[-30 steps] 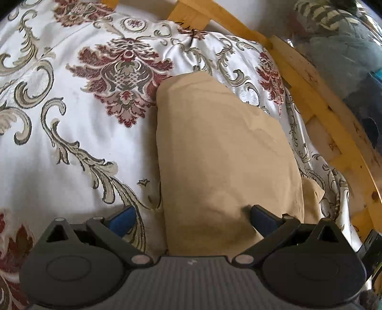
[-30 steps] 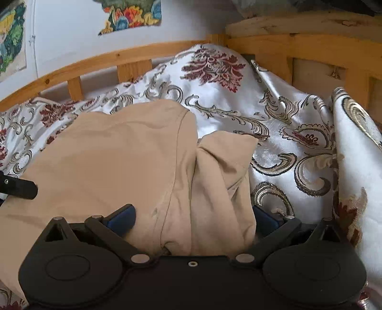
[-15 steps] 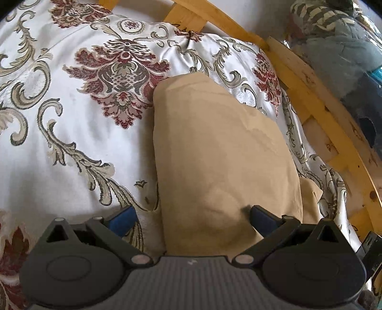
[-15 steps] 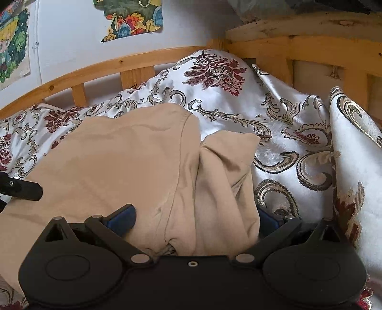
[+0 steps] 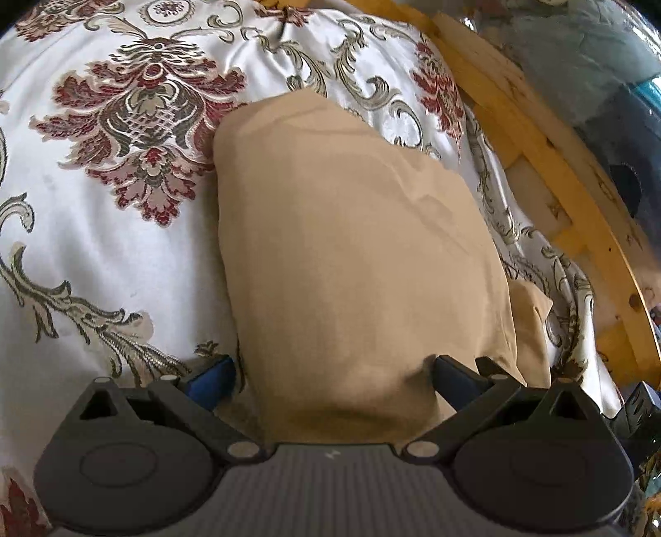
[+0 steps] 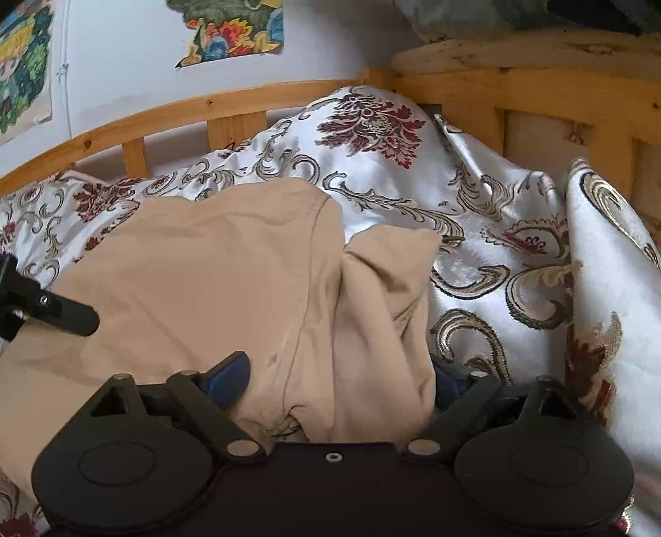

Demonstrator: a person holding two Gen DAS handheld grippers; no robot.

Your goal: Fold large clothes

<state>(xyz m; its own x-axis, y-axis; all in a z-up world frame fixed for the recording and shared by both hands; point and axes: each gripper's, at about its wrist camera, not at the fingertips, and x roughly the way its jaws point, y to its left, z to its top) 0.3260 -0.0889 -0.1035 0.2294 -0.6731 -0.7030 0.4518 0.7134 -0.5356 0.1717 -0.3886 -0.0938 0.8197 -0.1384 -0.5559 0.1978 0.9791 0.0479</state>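
A tan garment (image 5: pixel 351 256) lies folded on the white floral bedspread (image 5: pixel 103 256). My left gripper (image 5: pixel 330 378) is open, and the garment's near edge lies between its wide-set fingers. In the right wrist view the same garment (image 6: pixel 215 268) shows with a loose bunched sleeve (image 6: pixel 384 297) at its right side. My right gripper (image 6: pixel 336 378) is open, its fingers astride the bunched cloth; the right fingertip is partly hidden by fabric. The left gripper's black finger (image 6: pixel 62 312) shows at the left edge of the right wrist view.
A wooden bed rail (image 6: pixel 248 107) runs along the far side and around the corner (image 6: pixel 537 91). The bedspread is heaped against the corner (image 6: pixel 372 124) and a fold of it hangs at the right (image 6: pixel 611 289). Posters hang on the wall (image 6: pixel 231 29).
Both grippers have moved a little closer to the garment and lower. The jaws stay wide open. The garment has not visibly shifted.
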